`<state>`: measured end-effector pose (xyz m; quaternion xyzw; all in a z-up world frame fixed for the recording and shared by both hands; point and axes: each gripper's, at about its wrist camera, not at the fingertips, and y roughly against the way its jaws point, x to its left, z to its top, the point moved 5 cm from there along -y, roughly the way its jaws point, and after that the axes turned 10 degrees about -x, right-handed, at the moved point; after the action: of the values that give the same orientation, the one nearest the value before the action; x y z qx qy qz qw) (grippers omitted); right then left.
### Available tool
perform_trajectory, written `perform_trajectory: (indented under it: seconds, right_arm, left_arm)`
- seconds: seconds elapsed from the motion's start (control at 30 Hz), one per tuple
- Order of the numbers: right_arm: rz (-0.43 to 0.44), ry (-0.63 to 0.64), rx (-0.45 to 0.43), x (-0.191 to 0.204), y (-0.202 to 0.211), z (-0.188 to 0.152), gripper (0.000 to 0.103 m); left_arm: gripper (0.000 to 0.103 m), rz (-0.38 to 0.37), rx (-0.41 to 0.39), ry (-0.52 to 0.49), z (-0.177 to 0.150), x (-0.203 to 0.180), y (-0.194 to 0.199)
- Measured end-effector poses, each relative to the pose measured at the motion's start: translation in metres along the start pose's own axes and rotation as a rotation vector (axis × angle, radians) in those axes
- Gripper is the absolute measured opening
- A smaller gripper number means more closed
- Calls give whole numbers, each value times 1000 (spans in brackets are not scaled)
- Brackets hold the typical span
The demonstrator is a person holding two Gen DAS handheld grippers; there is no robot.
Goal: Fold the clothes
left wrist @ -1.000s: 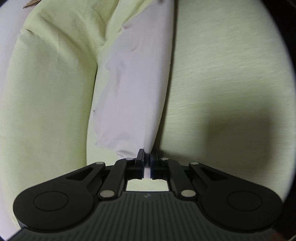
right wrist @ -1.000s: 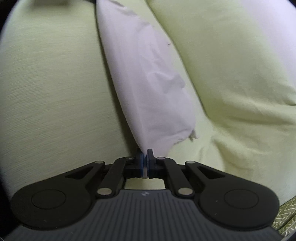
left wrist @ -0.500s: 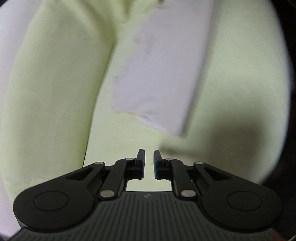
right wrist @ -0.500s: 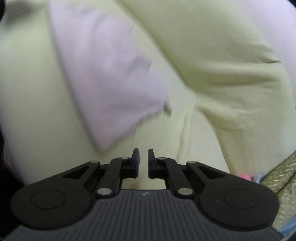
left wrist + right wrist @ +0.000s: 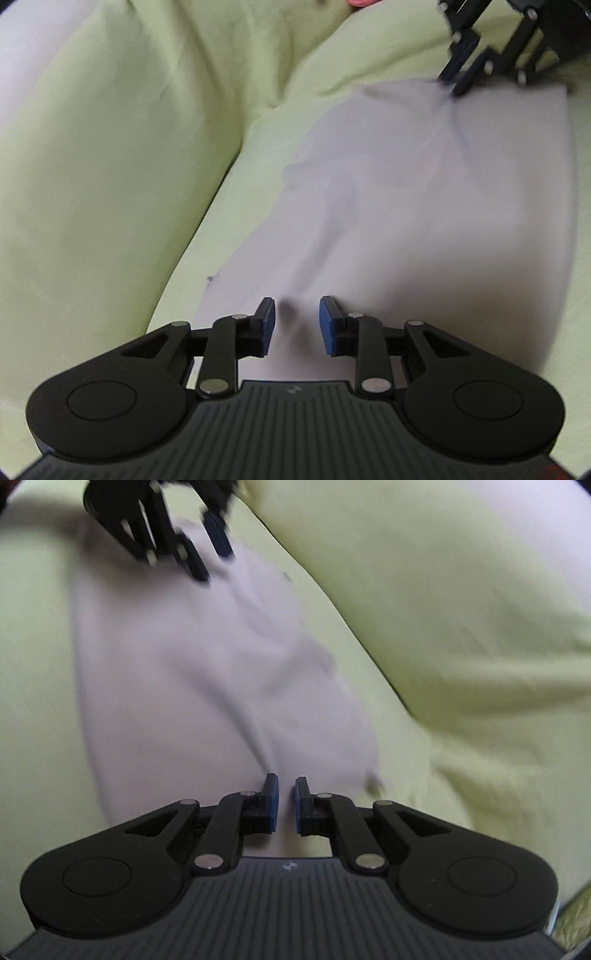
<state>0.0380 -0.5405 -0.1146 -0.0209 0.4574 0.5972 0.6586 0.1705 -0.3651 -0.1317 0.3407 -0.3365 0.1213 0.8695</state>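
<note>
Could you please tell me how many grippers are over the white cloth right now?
2. The left gripper is open at one end of the white cloth, and the right gripper is open at the opposite end; each shows in the other's view.

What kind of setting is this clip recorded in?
Probably a home, on a bed or sofa: a pale green sheet drapes soft, rounded cushioning, a folded white garment lies on it, and patterned fabric shows at one edge.
</note>
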Motion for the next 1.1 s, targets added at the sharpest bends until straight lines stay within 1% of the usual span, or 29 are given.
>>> perform_trajectory:
  seconds: [0.1,0.17,0.27,0.3,0.4,0.5,0.6,0.63,0.67,0.7,0.77,0.8,0.87,0.93,1.0,1.07,1.1]
  right_arm:
    - [-26,-32,79,-21,-5,-25,5]
    - [-47,-79,48,-32,-8,-21,5]
    - [-45,-157,-49,-39,-18,6,5]
    - [-31,-172,-79,-38,-23,15,5]
    - [10,-158,-121,-33,-44,34,5]
    - [29,-140,-97,-36,-60,27,5]
    - [12,-171,-62,-50,-63,0,5]
    - [-4,-187,-30,-57,-64,-13,5]
    - [-16,-205,-10,-52,-56,-19,5]
    - [-31,-235,10,-57,-53,-24,5]
    - [-61,-301,50,-69,-52,-35,5]
    - [-62,-330,33,-73,-49,-31,5]
    - [-58,-388,-15,-78,-42,-20,5]
    - [-19,-420,-60,-80,-46,-6,6]
    - [38,-436,-100,-79,-50,8,7]
    - [115,-418,-128,-75,-60,13,8]
    - [154,-407,-142,-73,-65,15,7]
  left_arm:
    - [35,-8,4,15,3,2,-2]
    - [35,-14,6,25,5,4,-3]
    - [35,-22,9,41,8,6,-5]
    - [35,-24,11,46,9,7,-6]
    - [36,-33,14,61,11,9,-8]
    - [36,-41,18,76,14,11,-10]
    - [35,-29,22,78,-7,13,-6]
    - [35,-12,41,76,-16,19,-4]
    - [35,3,55,72,-19,22,-7]
    - [35,13,79,69,-26,28,-5]
    - [36,29,123,56,-29,36,-4]
    - [35,38,130,50,-24,38,-3]
    - [35,36,85,55,-1,38,-2]
    - [35,-12,18,84,28,34,-6]
    - [35,-104,-27,132,47,25,-13]
    - [36,-198,-72,180,67,15,-20]
    - [36,-243,-68,196,69,9,-25]
